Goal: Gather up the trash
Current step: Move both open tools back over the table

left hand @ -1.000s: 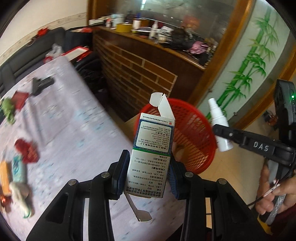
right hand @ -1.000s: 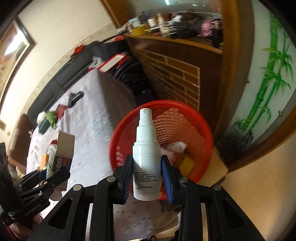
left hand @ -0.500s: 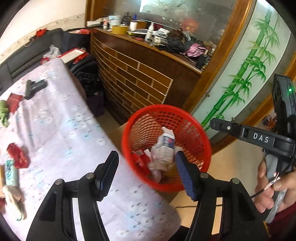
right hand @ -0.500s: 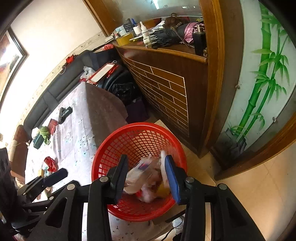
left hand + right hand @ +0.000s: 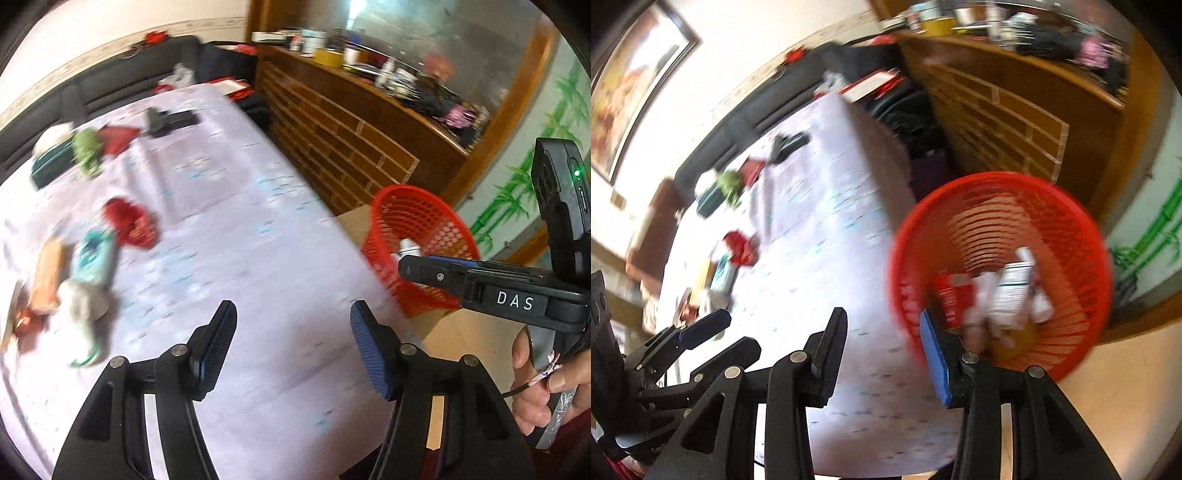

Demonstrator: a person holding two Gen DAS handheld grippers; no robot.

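beside the cloth-covered surface [image 5: 236, 236] the red basket [image 5: 1078, 236] held a white carton [image 5: 1014, 291] and red box [image 5: 951, 295], seen only by the right wrist, while left gripper [image 5: 293, 349] and right gripper [image 5: 882, 354] were released, empty.

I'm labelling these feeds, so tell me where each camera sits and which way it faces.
Left wrist: sits behind the open left claw, facing across the table toward scattered trash; the right claw and a hand show at right.
Right wrist: sits behind the open right claw, facing the table edge and down into the red basket; the left claw shows at left.
Shared: table, red basket, red wrapper.
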